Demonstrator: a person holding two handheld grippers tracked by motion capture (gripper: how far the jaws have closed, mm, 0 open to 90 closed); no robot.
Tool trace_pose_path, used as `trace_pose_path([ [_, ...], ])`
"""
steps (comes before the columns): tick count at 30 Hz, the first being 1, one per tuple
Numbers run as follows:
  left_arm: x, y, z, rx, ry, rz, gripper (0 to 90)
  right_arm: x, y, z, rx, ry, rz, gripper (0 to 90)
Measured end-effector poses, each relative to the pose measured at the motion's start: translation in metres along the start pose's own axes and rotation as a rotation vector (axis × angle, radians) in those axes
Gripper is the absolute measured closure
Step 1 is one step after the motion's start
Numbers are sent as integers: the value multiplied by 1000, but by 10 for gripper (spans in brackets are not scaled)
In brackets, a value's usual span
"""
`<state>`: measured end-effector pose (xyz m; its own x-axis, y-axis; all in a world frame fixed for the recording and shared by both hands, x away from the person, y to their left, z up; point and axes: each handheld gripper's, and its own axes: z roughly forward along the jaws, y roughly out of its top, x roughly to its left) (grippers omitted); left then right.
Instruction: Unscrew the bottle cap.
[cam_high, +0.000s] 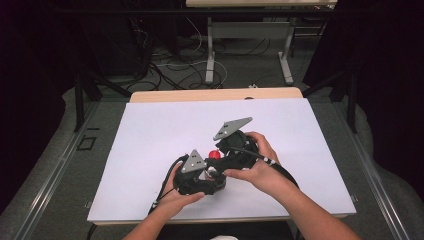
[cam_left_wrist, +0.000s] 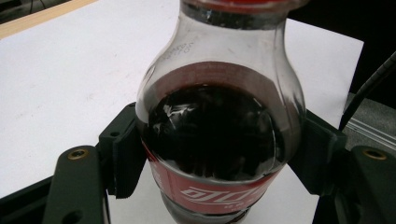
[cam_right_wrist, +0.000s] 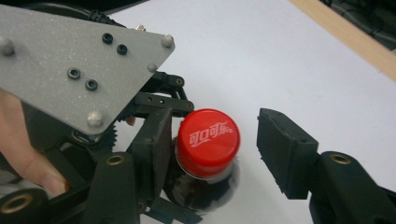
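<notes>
A small cola bottle (cam_left_wrist: 215, 135) with dark drink, a red label and a red cap (cam_right_wrist: 208, 140) stands on the white sheet. My left gripper (cam_left_wrist: 219, 158) is shut on its body, one pad (cam_left_wrist: 125, 156) pressed to each side. In the high view the left gripper (cam_high: 214, 174) sits near the table's front centre, with the cap (cam_high: 214, 154) poking up beside it. My right gripper (cam_right_wrist: 217, 147) comes down over the cap with its jaws on either side. The left pad (cam_right_wrist: 154, 140) lies against the cap, while the right pad (cam_right_wrist: 280, 149) stands apart from it. The left gripper's grey plate (cam_right_wrist: 70, 60) fills the upper left of the right gripper view.
A white sheet (cam_high: 150, 135) covers the table, with a wooden edge (cam_high: 215, 94) showing at the back. Both hands meet near the front centre. Cables (cam_high: 170, 70) and another table's legs (cam_high: 210, 55) lie on the floor beyond.
</notes>
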<state>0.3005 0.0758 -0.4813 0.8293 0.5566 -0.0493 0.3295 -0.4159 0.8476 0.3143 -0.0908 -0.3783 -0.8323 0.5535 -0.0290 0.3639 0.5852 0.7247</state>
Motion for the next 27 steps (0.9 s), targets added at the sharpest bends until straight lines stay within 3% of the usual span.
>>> trace_pose_path([
  [4,0,0,-1,-5,-2,-4,302,-2,-1,1,-10,14,22,539],
  [10,2,0,-2,-9,9,2,302,-3,-2,-2,-9,49,18,603],
  [13,2,0,-2,-10,5,5,302,-5,-1,-3,0,69,-17,606],
  [15,1,0,-1,-10,1,2,302,-8,0,-3,8,95,-65,607],
  [21,0,0,-1,-3,-10,6,302,-21,3,-1,32,198,-151,610],
  [27,1,0,-1,-8,-23,17,302,-25,5,-2,45,244,-179,612],
])
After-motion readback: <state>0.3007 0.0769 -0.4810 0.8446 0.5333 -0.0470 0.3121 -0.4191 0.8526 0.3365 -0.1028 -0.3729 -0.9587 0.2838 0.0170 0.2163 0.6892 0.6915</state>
